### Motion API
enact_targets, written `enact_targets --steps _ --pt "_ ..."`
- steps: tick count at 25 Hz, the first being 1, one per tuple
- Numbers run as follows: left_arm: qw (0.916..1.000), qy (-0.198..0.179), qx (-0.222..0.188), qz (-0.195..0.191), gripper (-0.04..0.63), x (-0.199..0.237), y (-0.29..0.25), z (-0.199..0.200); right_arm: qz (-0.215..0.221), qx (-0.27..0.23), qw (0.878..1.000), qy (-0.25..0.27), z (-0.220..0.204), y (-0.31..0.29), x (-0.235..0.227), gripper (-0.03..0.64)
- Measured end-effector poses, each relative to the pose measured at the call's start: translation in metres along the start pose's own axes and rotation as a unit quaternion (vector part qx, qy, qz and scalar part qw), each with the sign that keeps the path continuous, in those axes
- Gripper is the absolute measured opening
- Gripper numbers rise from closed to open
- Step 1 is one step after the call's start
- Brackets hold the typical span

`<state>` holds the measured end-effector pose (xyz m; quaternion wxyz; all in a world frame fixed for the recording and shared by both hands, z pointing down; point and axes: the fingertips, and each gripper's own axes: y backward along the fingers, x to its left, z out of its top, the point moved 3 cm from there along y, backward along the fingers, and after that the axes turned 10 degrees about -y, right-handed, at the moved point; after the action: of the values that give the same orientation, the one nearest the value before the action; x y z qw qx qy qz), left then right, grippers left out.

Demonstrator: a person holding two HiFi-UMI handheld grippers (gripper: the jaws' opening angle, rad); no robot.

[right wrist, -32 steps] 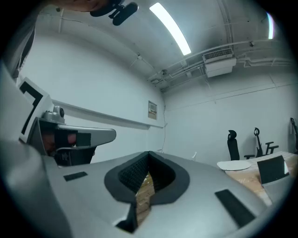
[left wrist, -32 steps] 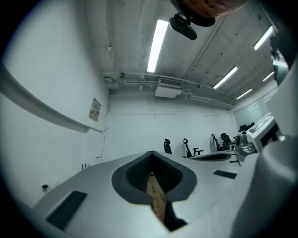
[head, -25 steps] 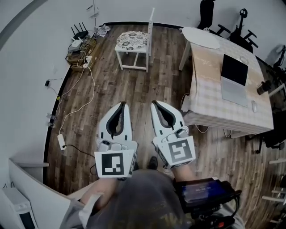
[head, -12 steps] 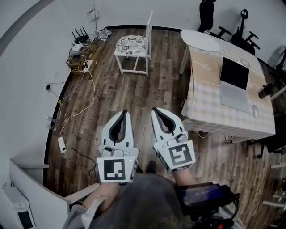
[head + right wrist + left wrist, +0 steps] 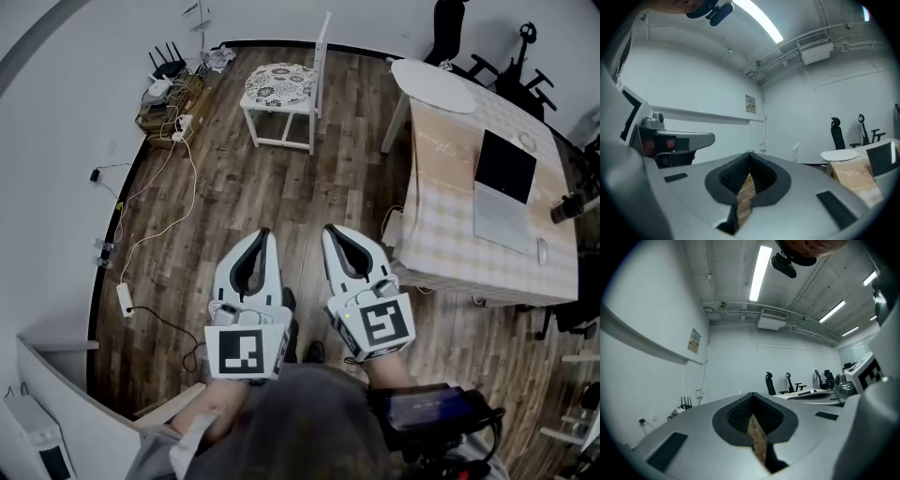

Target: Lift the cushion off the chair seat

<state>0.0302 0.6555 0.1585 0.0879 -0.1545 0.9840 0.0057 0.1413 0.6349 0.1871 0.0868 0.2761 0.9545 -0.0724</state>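
The cushion (image 5: 279, 82), round-patterned in black and white, lies on the seat of a white wooden chair (image 5: 298, 108) far ahead, near the back wall. Both grippers hang side by side low in the head view, well short of the chair. My left gripper (image 5: 263, 234) (image 5: 753, 395) is shut, tips together, nothing between them. My right gripper (image 5: 330, 231) (image 5: 749, 155) is shut and empty as well. The chair's white back (image 5: 795, 153) shows small and distant in the right gripper view.
A table with a checked cloth (image 5: 441, 187) stands at the right and carries a laptop (image 5: 503, 183). Black office chairs (image 5: 511, 61) stand behind it. Routers and cables (image 5: 169, 80) lie along the left wall, with a power strip (image 5: 125, 298) nearer.
Both grippers have sunk a little in the head view, still side by side and shut. The chair with the cushion stays far ahead.
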Motion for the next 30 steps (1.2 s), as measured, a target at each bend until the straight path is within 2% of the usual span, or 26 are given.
enact_targets --steps 10,18,24,30 --pt "0.9998 0.001 -0.016 -0.011 0.006 0.072 -0.089 0.002 -0.009 -0.017 1.0 0.002 0.03 -0.111 -0.026 0.006" --pt "0.9987 0.006 -0.049 -0.013 0.006 0.132 -0.14 0.008 -0.006 -0.036 0.999 0.016 0.054 -0.186 -0.022 0.006" --pt "0.9982 0.013 -0.055 -0.021 0.006 0.152 -0.161 0.008 -0.02 -0.039 0.999 0.022 0.067 -0.213 -0.025 0.006" --pt "0.9991 0.017 -0.032 -0.021 0.006 0.161 -0.178 -0.015 -0.019 -0.022 0.999 0.018 0.052 -0.231 -0.035 0.006"
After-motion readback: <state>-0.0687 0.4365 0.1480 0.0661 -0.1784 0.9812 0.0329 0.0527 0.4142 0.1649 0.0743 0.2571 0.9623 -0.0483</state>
